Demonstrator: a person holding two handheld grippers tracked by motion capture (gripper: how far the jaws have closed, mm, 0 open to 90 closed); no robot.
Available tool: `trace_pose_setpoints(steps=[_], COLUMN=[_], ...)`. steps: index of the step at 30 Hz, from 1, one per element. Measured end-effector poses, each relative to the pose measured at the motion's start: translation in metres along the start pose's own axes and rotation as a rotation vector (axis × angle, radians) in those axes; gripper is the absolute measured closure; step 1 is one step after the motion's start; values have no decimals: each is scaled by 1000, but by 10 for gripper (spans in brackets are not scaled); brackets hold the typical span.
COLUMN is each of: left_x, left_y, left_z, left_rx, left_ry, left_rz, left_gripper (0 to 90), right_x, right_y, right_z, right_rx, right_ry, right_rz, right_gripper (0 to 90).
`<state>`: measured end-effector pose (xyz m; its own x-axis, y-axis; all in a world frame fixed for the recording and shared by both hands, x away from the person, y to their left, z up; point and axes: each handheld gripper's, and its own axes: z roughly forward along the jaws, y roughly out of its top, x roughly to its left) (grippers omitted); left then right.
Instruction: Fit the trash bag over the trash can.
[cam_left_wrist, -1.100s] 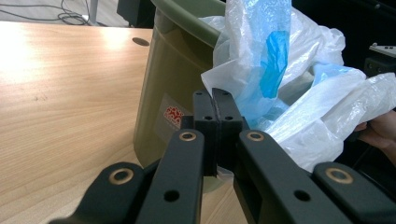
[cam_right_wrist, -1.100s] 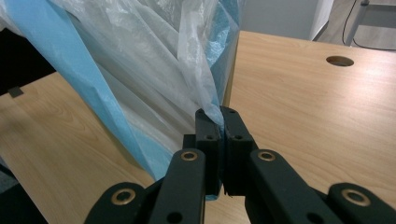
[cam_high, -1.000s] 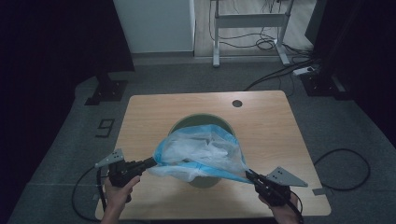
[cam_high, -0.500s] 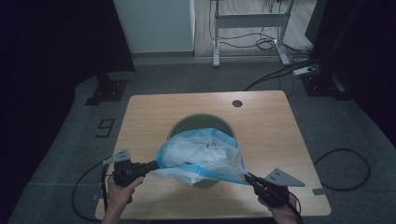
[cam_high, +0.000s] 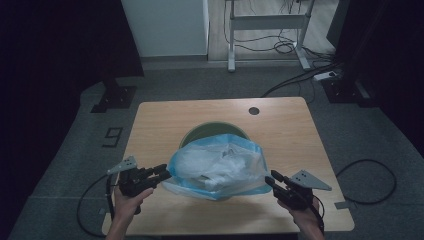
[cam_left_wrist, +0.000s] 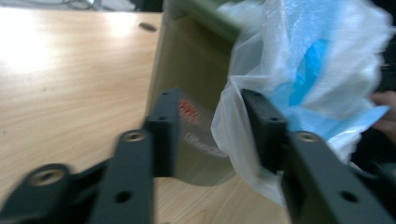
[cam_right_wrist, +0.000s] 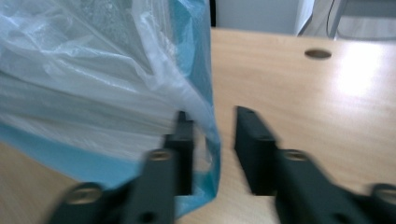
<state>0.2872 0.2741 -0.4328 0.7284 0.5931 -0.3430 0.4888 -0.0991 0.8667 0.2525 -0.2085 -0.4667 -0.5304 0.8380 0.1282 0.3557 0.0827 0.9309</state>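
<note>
plastic bag (cam_high: 217, 167) lies draped over the green bin (cam_high: 210, 133) mid-table, while the left gripper (cam_high: 164, 172) and right gripper (cam_high: 270, 178), jaws just parted and pressing nothing, flank its edges.

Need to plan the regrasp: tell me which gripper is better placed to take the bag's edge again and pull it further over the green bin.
Left, probably. The left gripper has just opened with the bag edge between its jaws beside the green bin. The right gripper, also just opened, has only a loose fold there.
</note>
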Motion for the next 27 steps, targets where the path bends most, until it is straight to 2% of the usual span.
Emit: trace_pose_setpoints(steps=[1,2,4,5,7,10,11,13,15,17,18,24,27], left_x=[-1,-3,-4,-6,-9,-11,-12,-14,-17,-18,-18,-24,-29], left_y=[1,5,6,8,14,19,22,26,29,31,31,37,42], left_z=[-3,-9,-12,-14,-19,-20,-20,-20,-22,-24,-25,-20,-14], left_rx=[-8,-23,-32,-39,-47,-48,-46,-36,-41,-52,-55,-60,-64], left_ry=[3,-6,-11,-22,-46,-52,-61,-82,-72,-91,-100,-58,-3], left_rz=[6,7,8,14,28,37,41,48,75,77,78,103,129], left_gripper=[495,411,382,340,309,294,258,228,226,168,168,89,34], right_x=[0,0,0,1,2,4,6,7,7,7,7,14,23], right_y=[1,4,5,9,12,16,20,23,24,26,26,31,37], right_z=[-1,-4,-5,-7,-9,-11,-12,-12,-12,-11,-11,-2,3], right_rx=[-8,-29,-38,-50,-64,-80,-90,-96,-96,-95,-95,-87,-89], right_ry=[1,6,15,25,41,61,71,71,72,72,72,84,83], right_rz=[1,14,17,13,10,5,-1,-5,-6,-14,-14,-32,-56], right_gripper=[542,494,487,471,464,463,467,470,472,473,473,477,479])
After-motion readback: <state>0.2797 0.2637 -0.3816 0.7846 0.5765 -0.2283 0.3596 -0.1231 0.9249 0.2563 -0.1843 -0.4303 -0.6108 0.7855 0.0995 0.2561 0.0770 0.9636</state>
